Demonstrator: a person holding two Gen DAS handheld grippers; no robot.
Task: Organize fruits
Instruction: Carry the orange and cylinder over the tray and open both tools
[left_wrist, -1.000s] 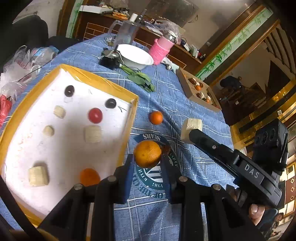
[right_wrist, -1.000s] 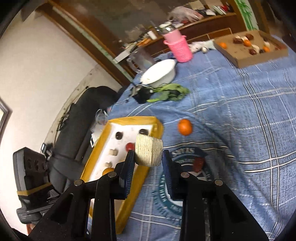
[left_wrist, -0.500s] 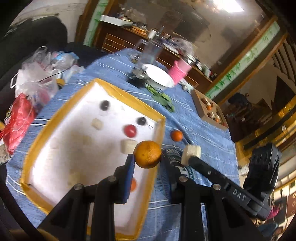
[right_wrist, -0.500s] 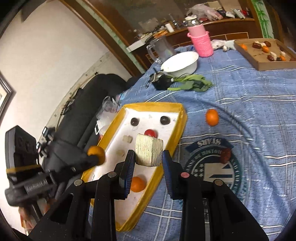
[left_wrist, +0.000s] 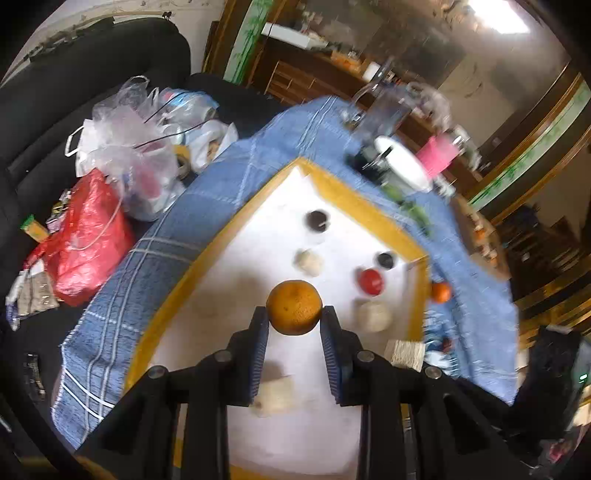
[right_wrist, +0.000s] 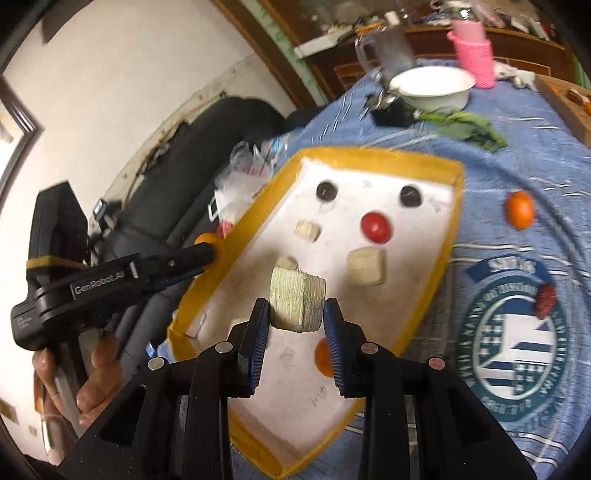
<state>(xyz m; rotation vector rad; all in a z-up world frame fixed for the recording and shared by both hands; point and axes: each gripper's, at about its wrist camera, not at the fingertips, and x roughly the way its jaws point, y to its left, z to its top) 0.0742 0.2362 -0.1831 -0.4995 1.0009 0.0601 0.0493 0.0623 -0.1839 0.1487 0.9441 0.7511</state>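
My left gripper (left_wrist: 294, 321) is shut on an orange (left_wrist: 294, 307) and holds it above the yellow-rimmed white tray (left_wrist: 332, 184). My right gripper (right_wrist: 296, 317) is shut on a pale banana chunk (right_wrist: 297, 303) above the same tray (right_wrist: 373, 157). The tray holds two dark grapes (right_wrist: 327, 191), a red cherry tomato (right_wrist: 375, 227), several banana chunks (right_wrist: 366, 266) and a small orange (right_wrist: 322, 357). The left gripper with its orange (right_wrist: 205, 239) shows at the tray's left edge in the right wrist view. The right gripper's chunk (left_wrist: 405, 353) shows in the left wrist view.
A small orange (right_wrist: 519, 209) and a red date (right_wrist: 546, 300) lie on the blue checked cloth (right_wrist: 535, 155) right of the tray. A white bowl (right_wrist: 432, 88), pink cup (right_wrist: 474, 51), green leaves (right_wrist: 465, 127) and a brown box (right_wrist: 565, 103) stand behind. Plastic bags (left_wrist: 122, 158) lie left.
Both grippers have moved left from over the cloth to over the tray, each keeping its fruit. The left gripper with the orange has gone to the tray's left side.
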